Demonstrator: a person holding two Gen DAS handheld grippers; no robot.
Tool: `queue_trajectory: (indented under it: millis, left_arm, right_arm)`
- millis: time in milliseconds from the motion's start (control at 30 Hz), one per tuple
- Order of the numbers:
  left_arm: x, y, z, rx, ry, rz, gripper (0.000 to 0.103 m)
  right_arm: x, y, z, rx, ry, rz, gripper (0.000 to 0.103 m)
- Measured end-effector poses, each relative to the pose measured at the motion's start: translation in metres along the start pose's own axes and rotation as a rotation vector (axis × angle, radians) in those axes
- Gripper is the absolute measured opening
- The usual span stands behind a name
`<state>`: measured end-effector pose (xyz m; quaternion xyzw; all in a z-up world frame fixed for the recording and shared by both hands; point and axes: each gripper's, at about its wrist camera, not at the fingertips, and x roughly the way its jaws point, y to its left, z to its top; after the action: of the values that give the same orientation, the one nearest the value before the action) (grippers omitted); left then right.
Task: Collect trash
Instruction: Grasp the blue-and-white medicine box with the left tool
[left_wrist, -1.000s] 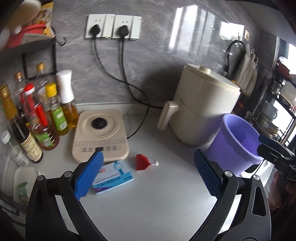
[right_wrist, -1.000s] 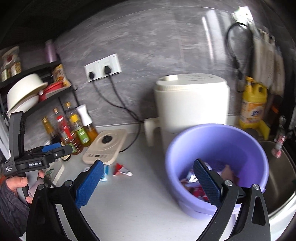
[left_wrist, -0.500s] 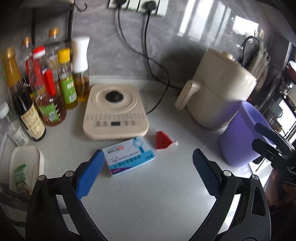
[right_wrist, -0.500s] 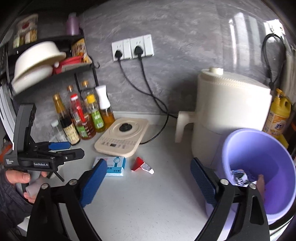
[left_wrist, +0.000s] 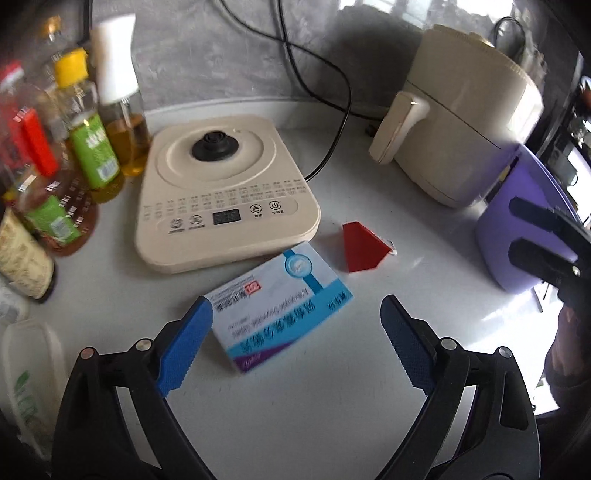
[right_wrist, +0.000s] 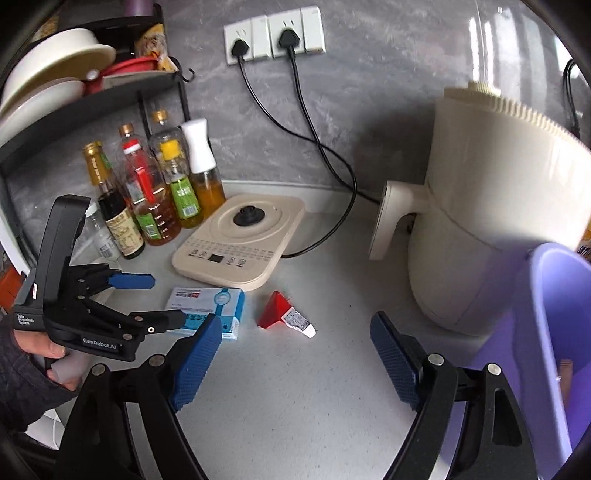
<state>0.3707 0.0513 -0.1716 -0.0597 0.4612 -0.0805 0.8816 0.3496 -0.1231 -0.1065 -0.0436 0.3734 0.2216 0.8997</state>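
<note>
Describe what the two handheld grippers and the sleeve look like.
Both the left gripper and the right gripper have black frames with silver rivets and blue textured fingers. The left one carries white "GenRobot.AI" lettering. The sleeve is dark.

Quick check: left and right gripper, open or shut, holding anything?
Left gripper: open, closing slightly around the blue-and-white box, not gripping it.
Right gripper: open, jaws narrowing, nothing between them.

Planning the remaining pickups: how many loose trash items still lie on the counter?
2: the blue box before the cooker base, the red packet beside it. None seems hidden.
</note>
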Motion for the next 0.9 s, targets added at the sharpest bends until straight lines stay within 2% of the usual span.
queue_trajectory:
  millis: [300, 400, 533, 733, 900]
  left_arm:
    - [0.042, 0.007, 0.024, -0.028, 0.015, -0.023, 0.087]
    - [0.046, 0.006, 0.027, -0.021, -0.008, -0.027, 0.090]
    - [0.046, 0.008, 0.022, -0.005, -0.007, -0.039, 0.090]
    - [0.053, 0.025, 0.006, -0.087, 0.047, -0.028, 0.084]
    - [0.045, 0.015, -0.004, -0.058, 0.061, -0.046, 0.083]
  right_arm:
    - [0.042, -0.009, -0.001, 0.020, 0.092, 0.017, 0.080]
    - [0.049, -0.011, 0.001, 0.016, 0.103, 0.006, 0.080]
    - [0.056, -0.012, 0.003, 0.027, 0.111, 0.004, 0.080]
    - [0.057, -0.007, 0.002, 0.016, 0.115, 0.012, 0.080]
    - [0.057, -0.007, -0.002, 0.018, 0.121, 0.005, 0.080]
